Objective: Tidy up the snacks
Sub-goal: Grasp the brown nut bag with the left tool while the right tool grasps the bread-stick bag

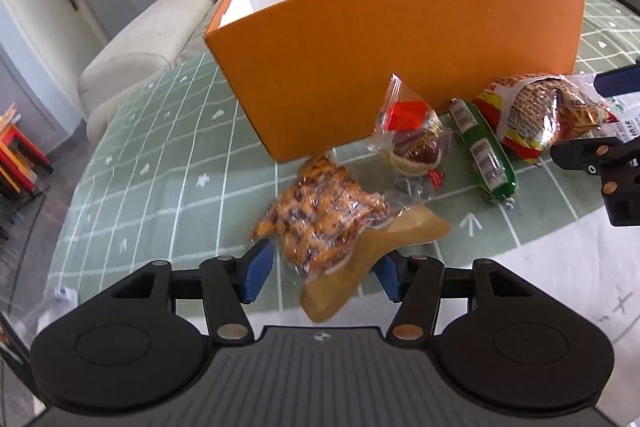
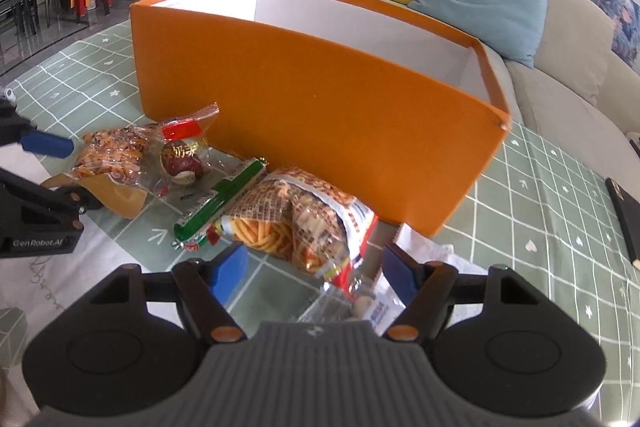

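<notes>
Snacks lie in a row on the green checked tabletop [image 1: 160,155], just before the orange box [image 1: 400,59]. Left claw [image 1: 320,269] stands apart around the peanut packet [image 1: 320,219], pads not pressing. Right claw [image 2: 316,269] stands apart around the noodle-stick bag [image 2: 304,223]. Between them lie a green sausage [image 1: 484,155] and a chestnut pack [image 1: 412,139].

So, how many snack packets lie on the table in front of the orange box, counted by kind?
Clear bag of orange-brown crackers: 1
Small clear packet with a dark round sweet: 1
Green sausage stick: 1
Red and yellow bag of fried sticks: 1
Clear packet with white label, contents unclear: 1
Total: 5
</notes>
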